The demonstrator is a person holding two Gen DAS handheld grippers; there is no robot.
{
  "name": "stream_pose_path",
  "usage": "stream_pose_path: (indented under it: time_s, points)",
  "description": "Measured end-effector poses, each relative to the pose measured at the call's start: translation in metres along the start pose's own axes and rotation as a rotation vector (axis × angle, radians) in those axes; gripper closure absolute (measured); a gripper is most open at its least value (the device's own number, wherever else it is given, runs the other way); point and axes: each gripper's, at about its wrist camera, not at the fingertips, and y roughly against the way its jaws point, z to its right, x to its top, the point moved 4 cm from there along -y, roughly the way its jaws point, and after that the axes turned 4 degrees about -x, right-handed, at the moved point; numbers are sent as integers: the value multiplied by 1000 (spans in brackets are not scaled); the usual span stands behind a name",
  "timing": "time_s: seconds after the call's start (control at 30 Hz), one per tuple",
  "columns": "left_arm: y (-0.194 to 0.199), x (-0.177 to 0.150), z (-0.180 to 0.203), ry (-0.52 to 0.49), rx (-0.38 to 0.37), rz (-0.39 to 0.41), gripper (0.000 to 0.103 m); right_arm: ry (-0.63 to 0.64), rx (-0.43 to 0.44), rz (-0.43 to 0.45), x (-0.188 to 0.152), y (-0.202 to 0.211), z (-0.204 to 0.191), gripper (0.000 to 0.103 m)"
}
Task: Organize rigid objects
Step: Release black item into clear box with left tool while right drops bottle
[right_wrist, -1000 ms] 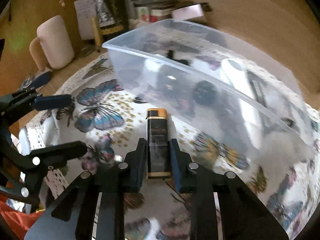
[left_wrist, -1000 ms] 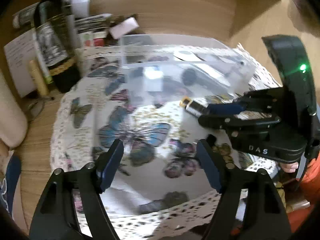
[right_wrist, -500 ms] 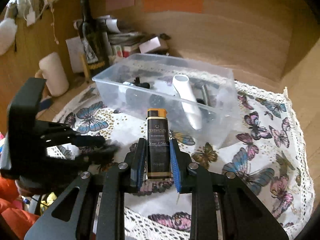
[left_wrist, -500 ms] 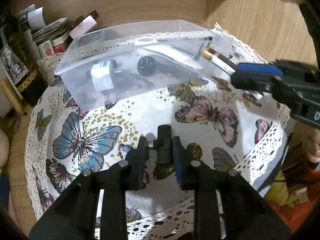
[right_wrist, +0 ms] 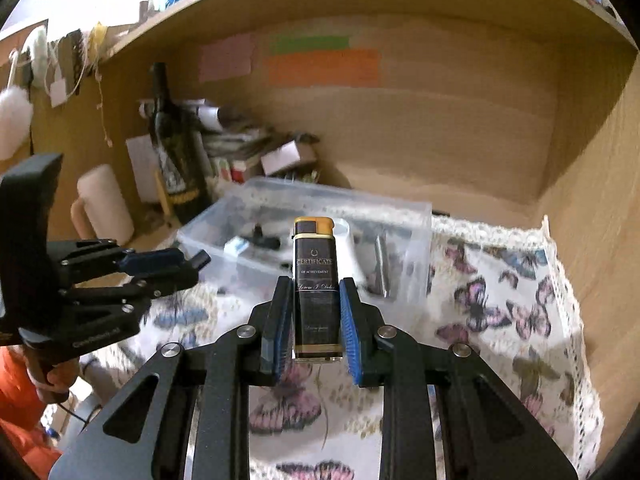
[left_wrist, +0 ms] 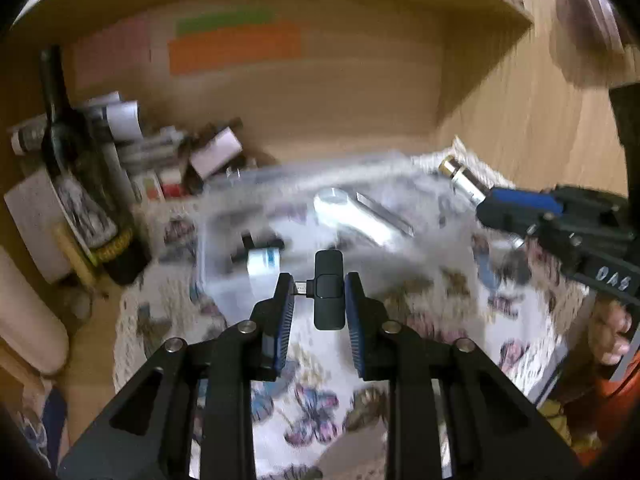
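My left gripper (left_wrist: 319,294) is shut on a small black plug-in adapter (left_wrist: 329,289) and holds it in the air in front of the clear plastic bin (left_wrist: 304,216). My right gripper (right_wrist: 316,294) is shut on a black lighter with a gold cap (right_wrist: 315,284), held upright above the butterfly cloth (right_wrist: 500,320). The bin (right_wrist: 416,216) holds a white tube (right_wrist: 348,240), a metal bar (right_wrist: 382,260) and several small dark parts. The right gripper (left_wrist: 486,200) with the lighter tip (left_wrist: 456,172) shows in the left wrist view; the left gripper (right_wrist: 192,266) shows in the right wrist view.
A dark wine bottle (right_wrist: 176,152), a white mug (right_wrist: 104,204), and stacked books and boxes (right_wrist: 248,152) stand at the back left. Wooden walls (right_wrist: 580,160) close the back and right. The cloth's lace edge (right_wrist: 576,320) runs along the right.
Both grippers have risen away from the cloth with their objects. The left gripper closed on the black adapter and lifted it; the view now tilts up toward the back wall.
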Motion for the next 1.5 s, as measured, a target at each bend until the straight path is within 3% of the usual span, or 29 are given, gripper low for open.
stream_pose_path:
  time_s: [0.23, 0.4, 0.7, 1.03, 1.2, 1.4, 1.5]
  points:
    - [-8, 45, -17, 35, -17, 54, 78, 9, -20, 23, 33, -22, 3, 82]
    - [-21, 64, -30, 68, -15, 65, 78, 2, -11, -8, 46, -50, 5, 82]
    - [-83, 56, -43, 105, -42, -59, 78, -18, 47, -142, 28, -100, 5, 82]
    - [-113, 40, -35, 75, -38, -147, 78, 10, 15, -221, 13, -127, 2, 81]
    - [-93, 43, -28, 45, -33, -89, 72, 17, 6, -169, 21, -110, -1, 80]
    - [-56, 54, -24, 40, -18, 0, 69, 18, -8, -72, 36, -70, -4, 71]
    - [-35, 58, -21, 42, -8, 52, 60, 18, -14, -20, 42, -47, -5, 65]
